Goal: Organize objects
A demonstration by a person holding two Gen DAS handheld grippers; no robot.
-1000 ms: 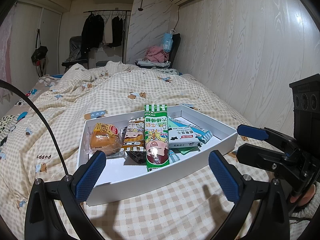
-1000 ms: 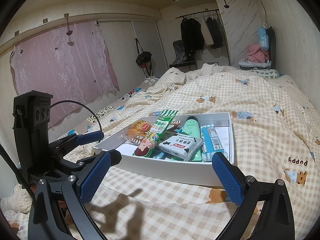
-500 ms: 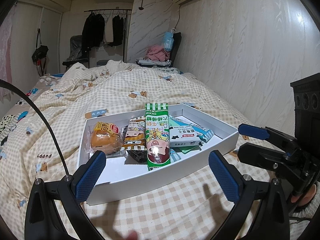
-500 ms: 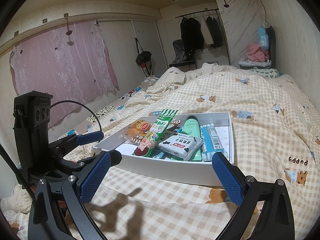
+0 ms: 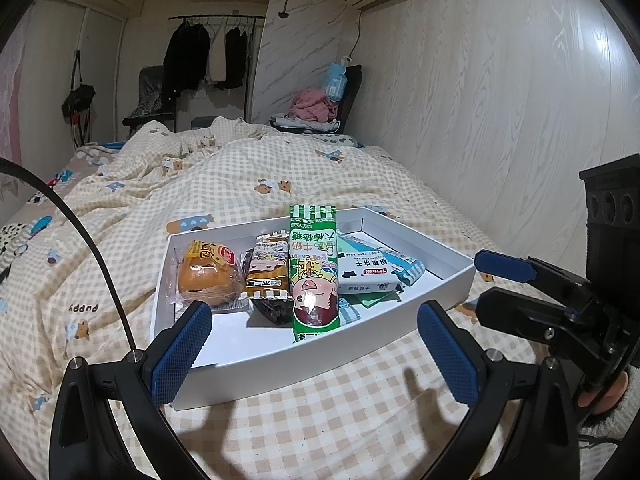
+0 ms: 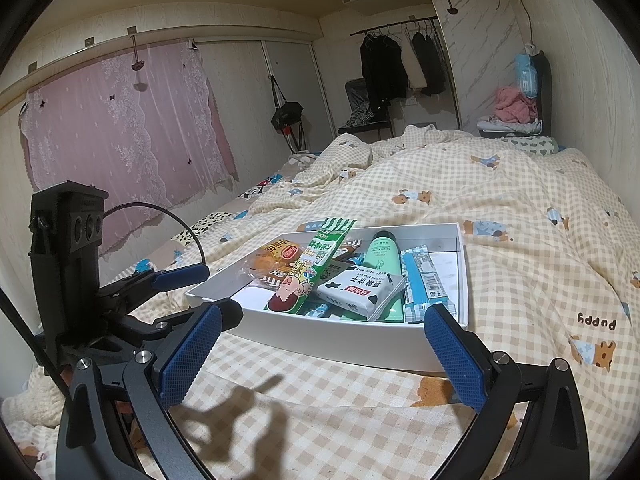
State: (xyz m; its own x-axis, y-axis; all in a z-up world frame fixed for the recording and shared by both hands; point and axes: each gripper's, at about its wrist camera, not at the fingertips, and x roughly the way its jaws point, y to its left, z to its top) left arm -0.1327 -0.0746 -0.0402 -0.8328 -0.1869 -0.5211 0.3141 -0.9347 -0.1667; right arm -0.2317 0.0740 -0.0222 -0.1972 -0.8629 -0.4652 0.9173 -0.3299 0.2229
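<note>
A shallow white box (image 5: 320, 354) (image 6: 344, 338) lies on the checked bedspread, full of snacks. In it are an orange bun packet (image 5: 206, 276) (image 6: 272, 258), a brown snack packet (image 5: 268, 270), a tall green candy pack (image 5: 314, 268) (image 6: 316, 266), a white cow-print biscuit pack (image 5: 366, 274) (image 6: 358, 290), a green tube (image 6: 382, 256) and a blue-white striped pack (image 6: 424, 284). My left gripper (image 5: 314, 354) is open just short of the box's near wall. My right gripper (image 6: 320, 358) is open too, also near the box, and holds nothing.
The checked duvet (image 5: 248, 176) (image 6: 520, 220) covers the bed all around the box. A wood-panel wall (image 5: 500, 100) runs along the right. A clothes rack (image 5: 208, 52) and a chair with pink laundry (image 5: 316, 106) stand beyond the bed. A pink curtain (image 6: 120, 136) hangs on the left.
</note>
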